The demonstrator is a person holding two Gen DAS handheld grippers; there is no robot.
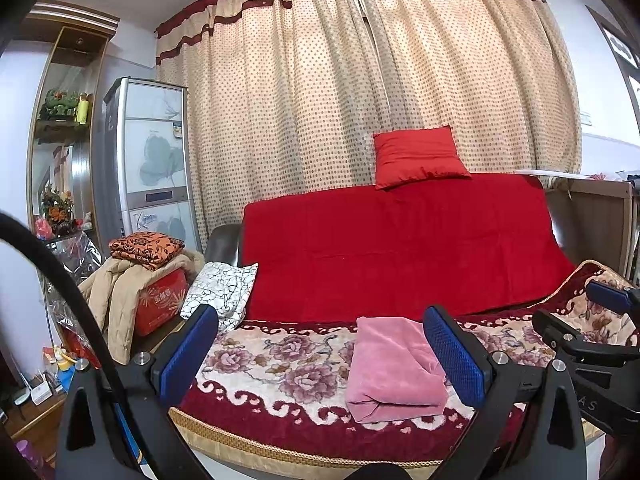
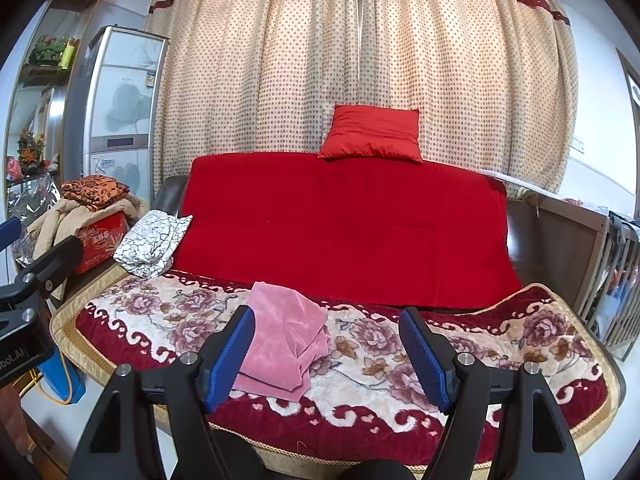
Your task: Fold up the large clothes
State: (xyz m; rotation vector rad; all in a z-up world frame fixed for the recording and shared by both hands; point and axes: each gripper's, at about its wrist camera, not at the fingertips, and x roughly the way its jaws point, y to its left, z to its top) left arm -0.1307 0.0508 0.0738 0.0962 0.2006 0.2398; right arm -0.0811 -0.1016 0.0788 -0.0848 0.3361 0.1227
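room: a living room with a sofa (image 2: pixel 520 344) under a floral plush cover, a red throw (image 2: pixel 348 232) over the backrest, dotted curtains (image 2: pixel 360 60) behind it, and a red cushion (image 2: pixel 372 132) perched on top.

left tool (image 1: pixel 320 354): jaws spread wide, nothing between the pads, hovering at the front edge of the seat.

right tool (image 2: pixel 330 354): same deal, released and empty, just to the right of the other one.

pink garment (image 1: pixel 394 372): lying on the seat near the front edge, already bundled into a rough rectangle with loose layers poking out at the near end. It sits straight ahead of both tools.

how it'll handle: looks like soft velvety fabric, so I'd guess light, floppy and a bit slippery against the plush cover. Zero stiffness, so any lifted part will droop.

where to grab: probably two corners or one edge, one tool on each, pinching all the layers at once so they don't slide apart.

containers: a red box (image 1: pixel 160 300) left of the sofa, with a beige coat (image 1: pixel 112 292) draped over it and an orange patterned cloth (image 1: pixel 146 248) folded on top. Can't see what's inside.

also nearby: a black-and-white patterned pillow (image 1: pixel 224 292) leaning at the sofa's left end.
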